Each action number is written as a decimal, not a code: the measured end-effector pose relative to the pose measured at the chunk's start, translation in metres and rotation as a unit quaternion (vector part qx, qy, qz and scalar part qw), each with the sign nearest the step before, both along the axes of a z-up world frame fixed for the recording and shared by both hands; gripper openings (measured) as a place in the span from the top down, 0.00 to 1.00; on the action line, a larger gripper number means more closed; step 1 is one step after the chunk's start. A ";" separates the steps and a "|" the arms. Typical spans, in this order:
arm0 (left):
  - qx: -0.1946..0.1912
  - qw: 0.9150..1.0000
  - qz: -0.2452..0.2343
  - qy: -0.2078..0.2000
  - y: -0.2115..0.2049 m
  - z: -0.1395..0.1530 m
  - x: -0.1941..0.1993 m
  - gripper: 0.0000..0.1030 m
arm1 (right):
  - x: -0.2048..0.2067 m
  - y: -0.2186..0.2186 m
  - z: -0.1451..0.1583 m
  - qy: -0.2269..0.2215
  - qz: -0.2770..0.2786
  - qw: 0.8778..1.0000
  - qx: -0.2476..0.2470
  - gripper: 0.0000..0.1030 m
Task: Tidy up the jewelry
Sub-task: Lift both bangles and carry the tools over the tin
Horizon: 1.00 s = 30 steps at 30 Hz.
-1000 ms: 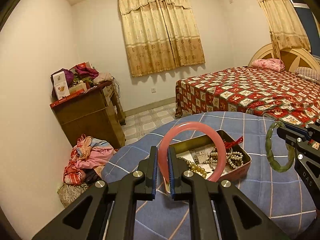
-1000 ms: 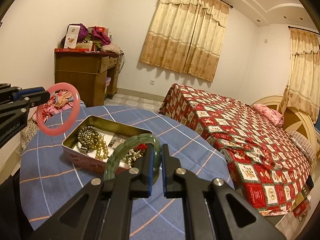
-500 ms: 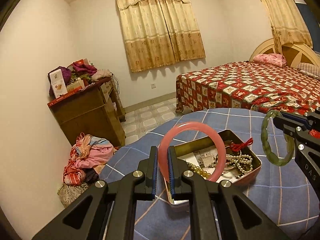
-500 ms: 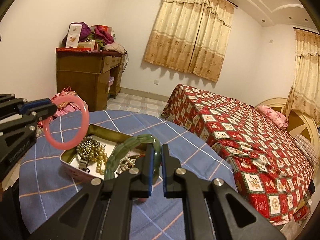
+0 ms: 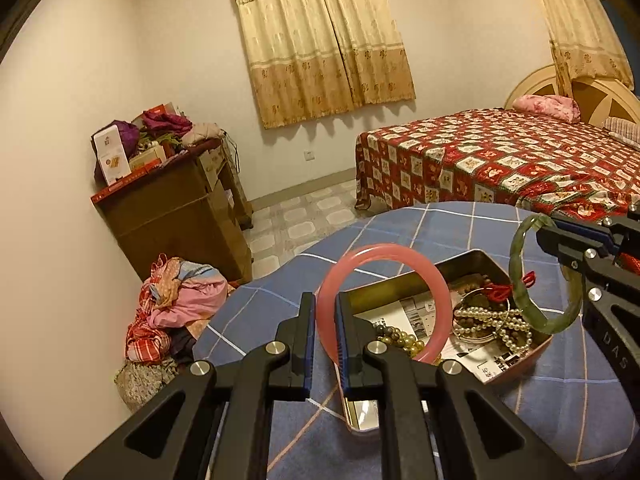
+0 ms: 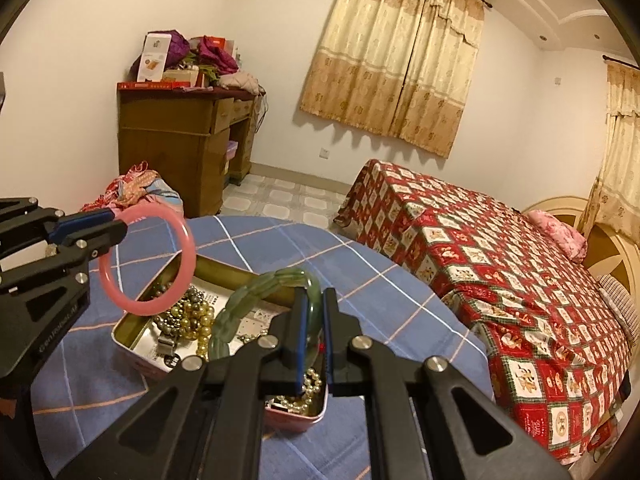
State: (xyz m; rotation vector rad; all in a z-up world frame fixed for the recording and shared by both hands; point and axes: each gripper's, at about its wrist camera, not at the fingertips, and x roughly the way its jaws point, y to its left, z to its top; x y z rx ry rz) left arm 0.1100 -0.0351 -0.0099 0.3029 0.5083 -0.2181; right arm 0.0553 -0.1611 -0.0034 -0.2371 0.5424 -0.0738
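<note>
A round tabletop (image 5: 288, 416) under a blue checked cloth fills the foreground of a bedroom. Above it the left gripper (image 5: 325, 320) is clamped on the rim of a pink bangle (image 5: 382, 300), and just beyond, the right gripper (image 6: 314, 312) pinches a green bangle (image 6: 260, 300), both held upright in the air over the open tin (image 5: 472, 260) of pearl strands. The step in hand looks like carrying both bangles to the tin; next, each should be lowered inside it before its jaws let go.

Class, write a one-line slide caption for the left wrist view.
Left gripper clamps a pink bangle above an open tin of pearls, while the right gripper holds a green bangle.
</note>
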 end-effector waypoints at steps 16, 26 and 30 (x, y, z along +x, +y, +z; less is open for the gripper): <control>0.018 0.999 0.007 0.041 -0.013 -0.034 0.033 0.91 | 0.038 0.002 -0.028 0.052 -0.008 0.999 0.006 0.92; 0.023 0.997 0.008 0.068 -0.015 -0.058 0.044 0.91 | 0.055 0.000 -0.048 0.080 -0.008 0.997 0.008 0.92; 0.029 0.997 0.009 0.076 -0.014 -0.062 0.044 0.90 | 0.058 0.001 -0.053 0.097 -0.003 0.995 0.009 0.87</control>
